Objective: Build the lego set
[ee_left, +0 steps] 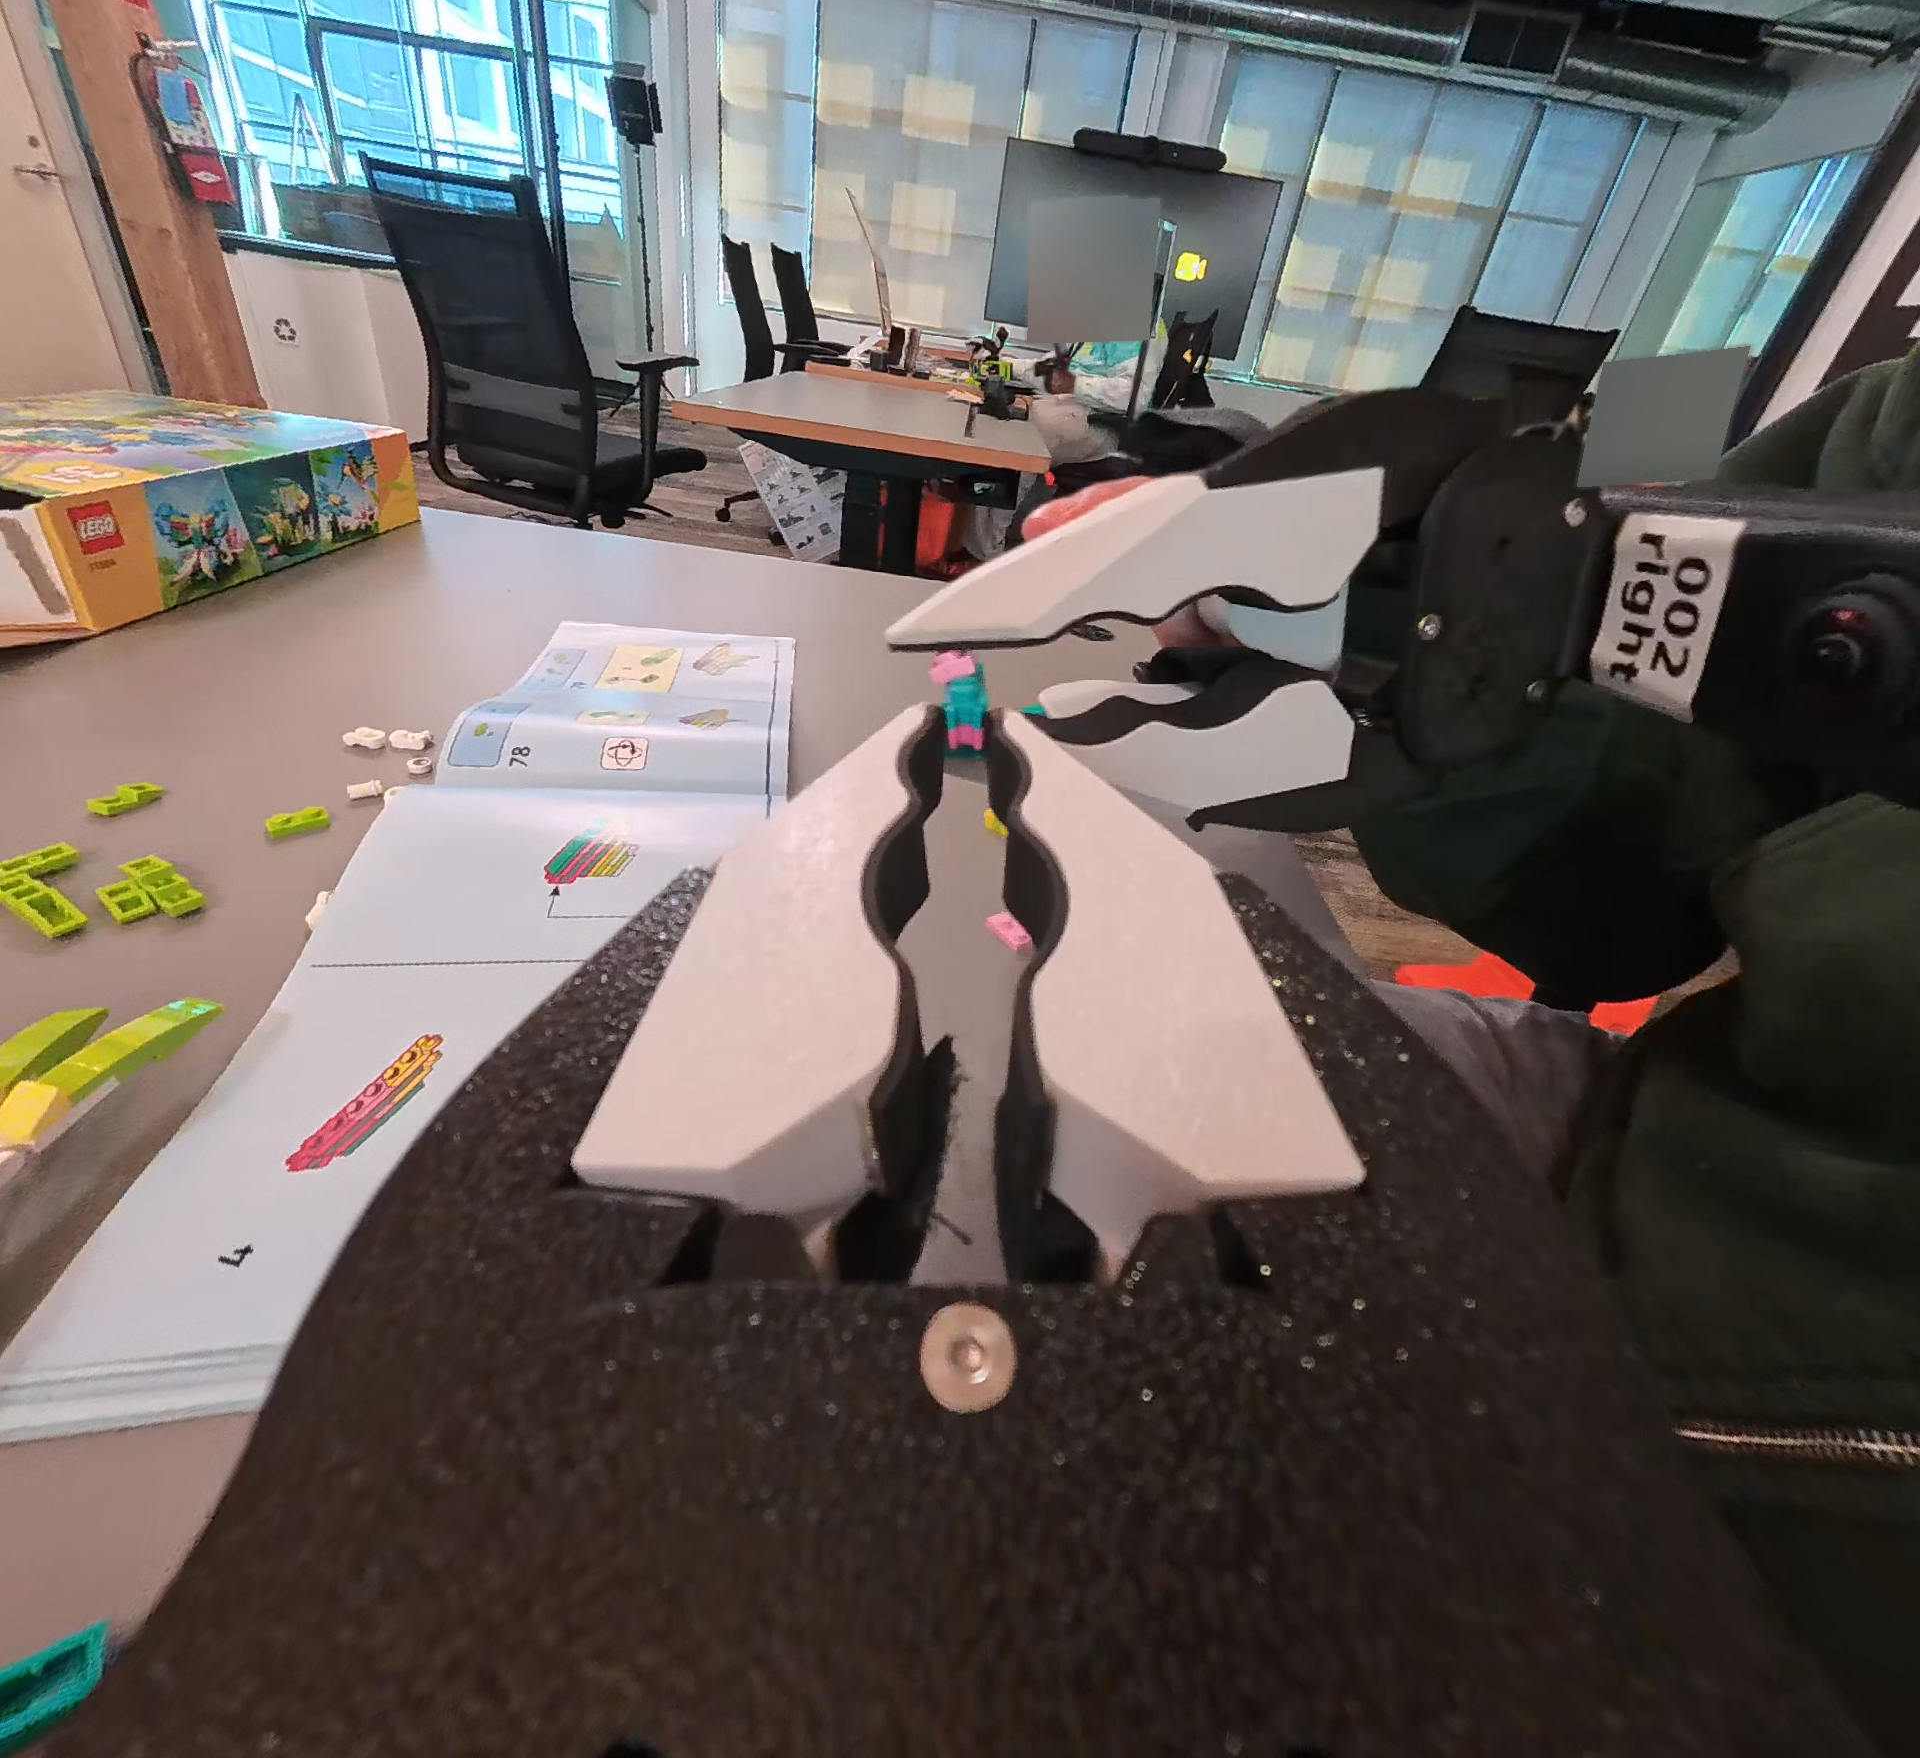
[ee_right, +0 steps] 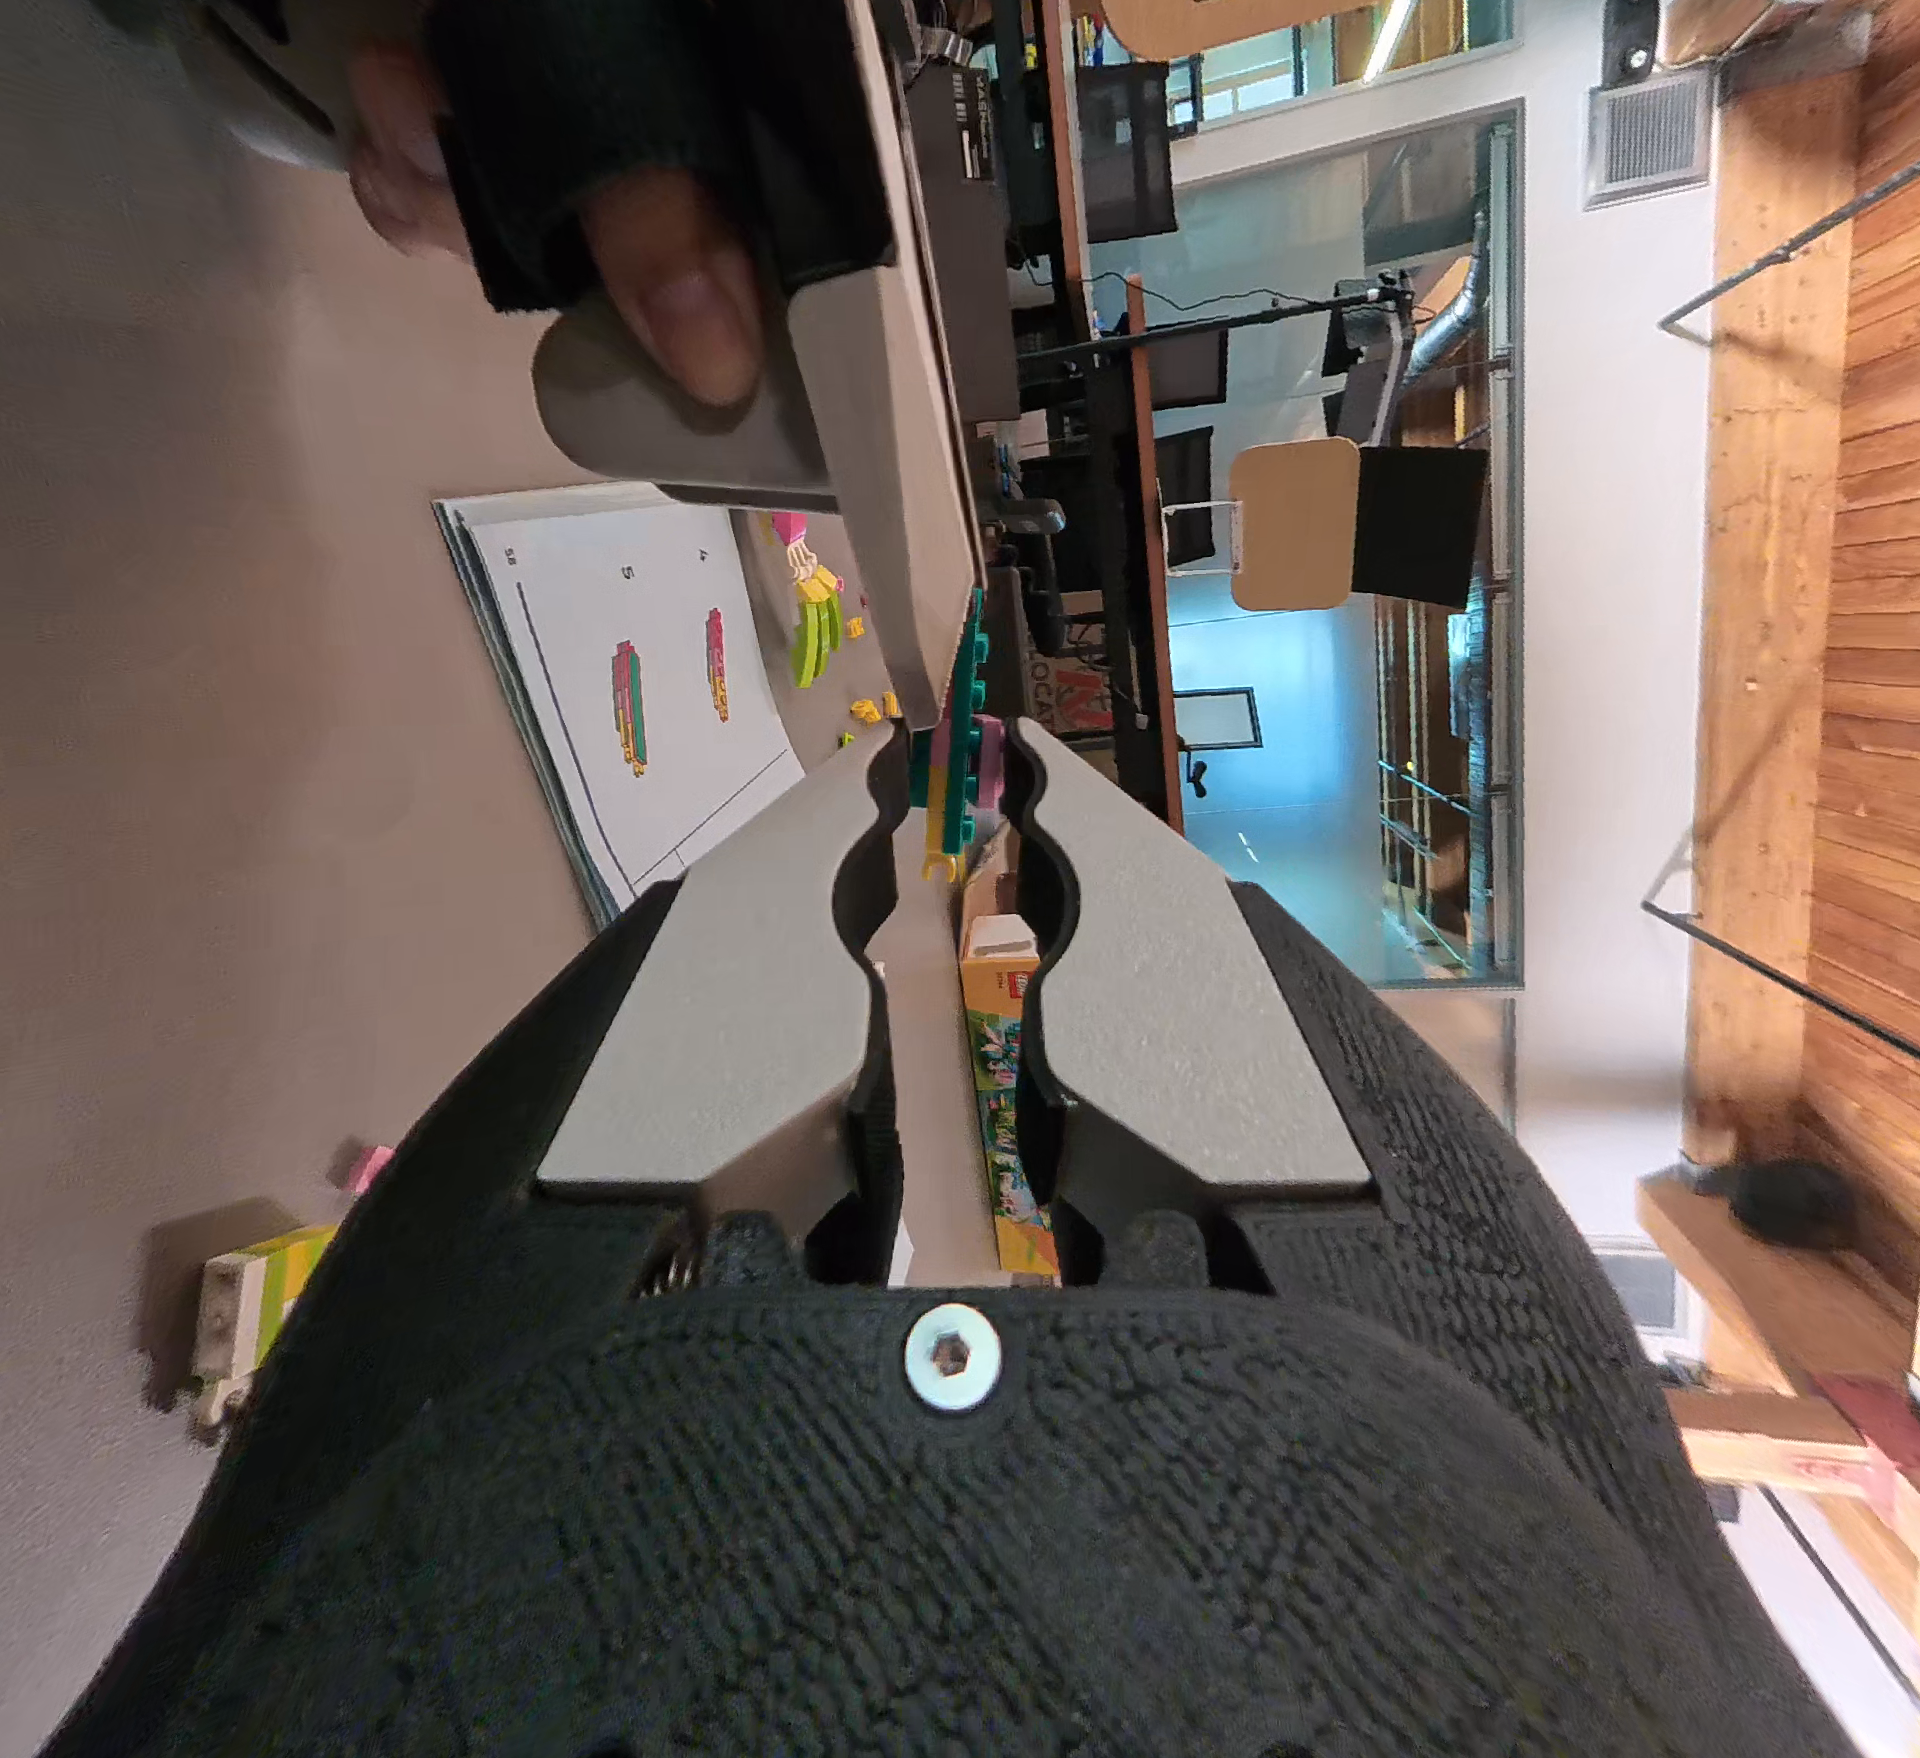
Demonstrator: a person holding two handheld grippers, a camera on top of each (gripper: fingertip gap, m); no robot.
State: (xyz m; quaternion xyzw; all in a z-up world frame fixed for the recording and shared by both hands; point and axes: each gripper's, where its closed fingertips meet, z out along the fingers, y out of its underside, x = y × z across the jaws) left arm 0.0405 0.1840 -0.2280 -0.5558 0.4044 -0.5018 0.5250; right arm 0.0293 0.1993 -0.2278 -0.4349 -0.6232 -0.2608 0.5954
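A small stacked Lego assembly (ee_left: 961,716) of teal, pink and yellow plates is held in the air above the grey table (ee_left: 270,669). My left gripper (ee_left: 963,729) is shut on it, fingertips pinching its sides. My right gripper (ee_left: 971,672) comes in from the right, turned on its side, its upper finger touching the pink top. In the right wrist view the assembly (ee_right: 961,778) sits between my right gripper's (ee_right: 958,740) narrow jaws and touches both pads. The left gripper's finger (ee_right: 914,513) covers the assembly's far end.
An open instruction booklet (ee_left: 499,929) lies on the table to the left. Lime green pieces (ee_left: 125,887), small white pieces (ee_left: 390,742) and the Lego box (ee_left: 208,513) lie farther left. A loose pink plate (ee_left: 1006,929) lies under the left gripper. A lime-yellow sub-build (ee_right: 816,628) lies past the booklet. Left and right tips are no more than a few centimetres apart.
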